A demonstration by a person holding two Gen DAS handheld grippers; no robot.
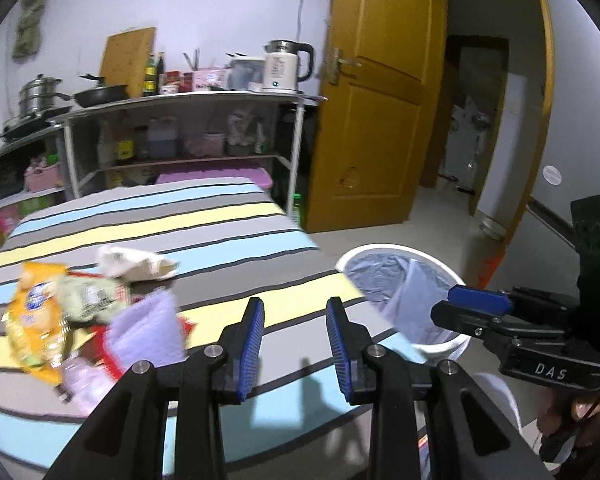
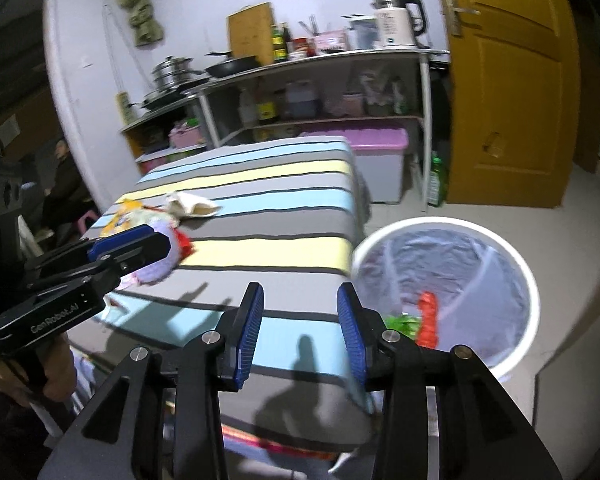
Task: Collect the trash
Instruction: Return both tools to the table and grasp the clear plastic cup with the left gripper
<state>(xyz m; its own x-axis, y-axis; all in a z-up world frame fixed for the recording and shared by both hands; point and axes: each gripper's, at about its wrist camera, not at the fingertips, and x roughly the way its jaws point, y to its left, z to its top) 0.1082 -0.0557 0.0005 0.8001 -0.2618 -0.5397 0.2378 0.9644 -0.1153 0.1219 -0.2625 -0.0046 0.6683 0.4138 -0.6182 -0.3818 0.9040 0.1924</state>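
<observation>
Between drops: both hand-held grippers empty, trash still waiting on the table.

The right hand-held gripper [image 2: 300, 328] stands spread with nothing between its pads, beside the white bin [image 2: 520, 264], where red and green scraps [image 2: 426, 316] already lie. The left hand-held gripper [image 1: 296, 340] is also parted and empty. The wrapper pile [image 1: 80, 312] sits at the striped table's [image 1: 220, 216] left edge; the next move probably calls for reaching back there to pinch one piece.

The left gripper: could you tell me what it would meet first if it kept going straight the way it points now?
Probably the striped tabletop. The left gripper, jaws open and empty, points down at bare cloth, between the trash pile and the white bin. Depth is hard to judge through the fisheye.
</observation>
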